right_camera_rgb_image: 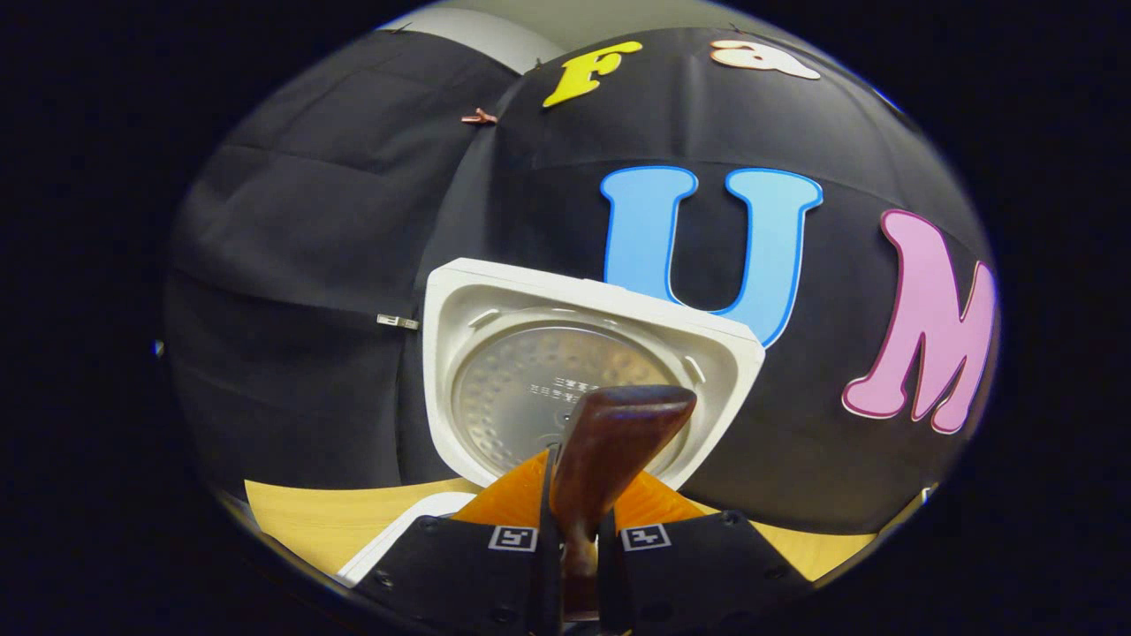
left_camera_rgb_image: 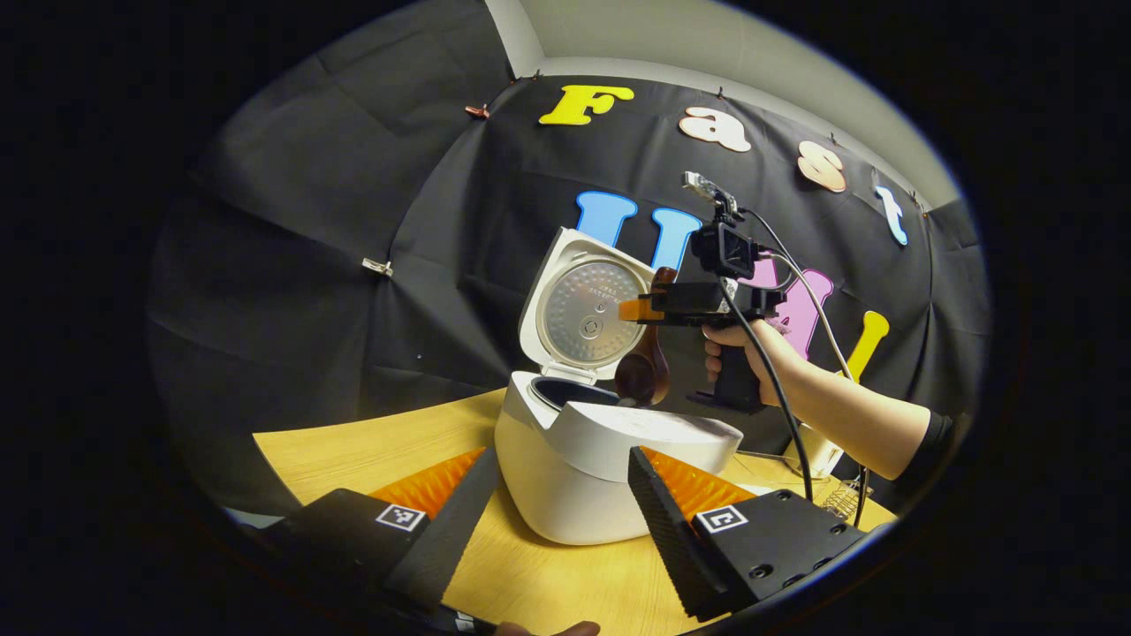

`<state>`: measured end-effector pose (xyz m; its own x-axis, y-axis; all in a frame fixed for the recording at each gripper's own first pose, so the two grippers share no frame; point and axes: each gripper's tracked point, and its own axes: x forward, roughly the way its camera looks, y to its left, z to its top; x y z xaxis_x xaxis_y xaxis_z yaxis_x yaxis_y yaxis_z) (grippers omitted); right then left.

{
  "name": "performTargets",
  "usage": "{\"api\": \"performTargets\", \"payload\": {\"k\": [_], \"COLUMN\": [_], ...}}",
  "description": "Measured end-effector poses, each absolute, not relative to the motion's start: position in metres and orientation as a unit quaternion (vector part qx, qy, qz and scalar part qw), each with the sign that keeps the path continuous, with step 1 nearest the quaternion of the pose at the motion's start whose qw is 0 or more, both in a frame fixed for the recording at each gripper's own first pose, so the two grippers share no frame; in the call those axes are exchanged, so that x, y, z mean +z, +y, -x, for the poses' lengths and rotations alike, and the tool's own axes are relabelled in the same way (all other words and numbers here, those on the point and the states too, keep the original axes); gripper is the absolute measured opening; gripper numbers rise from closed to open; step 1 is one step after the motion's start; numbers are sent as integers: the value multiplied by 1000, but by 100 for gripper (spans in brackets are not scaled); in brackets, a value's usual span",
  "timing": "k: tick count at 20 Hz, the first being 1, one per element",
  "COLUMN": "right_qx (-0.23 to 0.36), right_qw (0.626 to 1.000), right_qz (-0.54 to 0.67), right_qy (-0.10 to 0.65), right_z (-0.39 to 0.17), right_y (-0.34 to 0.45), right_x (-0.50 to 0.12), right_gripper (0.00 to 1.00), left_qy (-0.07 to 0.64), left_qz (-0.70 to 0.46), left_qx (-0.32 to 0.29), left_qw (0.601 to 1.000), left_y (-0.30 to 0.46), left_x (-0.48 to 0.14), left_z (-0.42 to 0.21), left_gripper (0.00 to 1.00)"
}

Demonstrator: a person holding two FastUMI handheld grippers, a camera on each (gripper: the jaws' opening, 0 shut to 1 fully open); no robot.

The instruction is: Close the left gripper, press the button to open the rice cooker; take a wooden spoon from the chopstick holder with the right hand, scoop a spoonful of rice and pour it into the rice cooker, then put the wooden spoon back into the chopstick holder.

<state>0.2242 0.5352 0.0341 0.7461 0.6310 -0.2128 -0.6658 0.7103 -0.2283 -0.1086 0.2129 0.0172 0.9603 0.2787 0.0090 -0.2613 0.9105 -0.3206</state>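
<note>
Evidently the pour was under way: the right gripper (left_camera_rgb_image: 638,309), held in a hand (left_camera_rgb_image: 738,349), was clamped on the handle of the wooden spoon (left_camera_rgb_image: 643,367), both fingers pressing it, and the bowl hung down just above the far rim of the rice cooker (left_camera_rgb_image: 583,459), tipped so rice would fall inside. In the right gripper view the spoon (right_camera_rgb_image: 610,450) stood between the closed fingers with the raised lid (right_camera_rgb_image: 565,371) beyond it. That lid stood upright on the far side, leaving the dark inner pot (left_camera_rgb_image: 570,393) open; whether rice lay in it I could not tell. The left gripper (left_camera_rgb_image: 557,521) waited near the cooker's front, jaws apart and holding nothing, out of the pour's way on the wooden table (left_camera_rgb_image: 353,450)
</note>
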Motion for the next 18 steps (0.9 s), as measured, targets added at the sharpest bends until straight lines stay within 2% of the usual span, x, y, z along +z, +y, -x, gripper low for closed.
{"api": "performTargets", "payload": {"k": [4,9,18], "right_qx": [361,368,348], "right_qw": [916,917,930], "right_qz": [160,103,18], "right_qy": [72,110,117], "right_z": [-224,-219,-212], "right_y": [541,533,435], "right_x": [24,28,79], "right_gripper": [19,19,20], "left_qy": [-30,-33,-53], "left_qz": [148,143,91], "left_qx": [142,145,140], "left_qw": [978,979,985], "left_y": [214,217,217], "left_x": [21,25,59], "left_z": [114,114,88], "left_gripper": [95,95,95]}}
